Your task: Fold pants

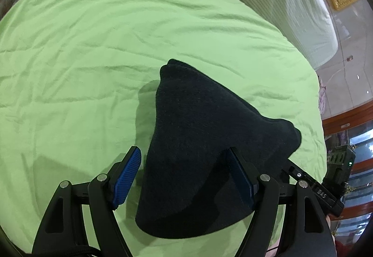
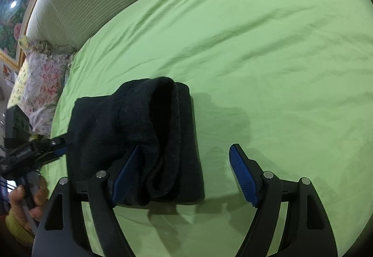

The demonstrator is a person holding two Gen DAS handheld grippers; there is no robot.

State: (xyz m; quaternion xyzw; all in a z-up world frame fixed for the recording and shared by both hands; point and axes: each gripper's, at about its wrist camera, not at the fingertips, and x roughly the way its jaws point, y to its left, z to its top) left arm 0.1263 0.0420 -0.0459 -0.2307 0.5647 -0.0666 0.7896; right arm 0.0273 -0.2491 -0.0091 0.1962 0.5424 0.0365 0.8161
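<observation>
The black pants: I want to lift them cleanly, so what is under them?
The pants lie folded on the green bedsheet, which shows bare all around the bundle. Whatever lies directly beneath or between the folded layers is covered.

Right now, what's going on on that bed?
A person holds a gripper in each hand over dark pants that lie folded into a compact bundle on the green sheet. The left gripper and the right gripper are both open, one over each end of the bundle, neither clamped on the cloth.
</observation>
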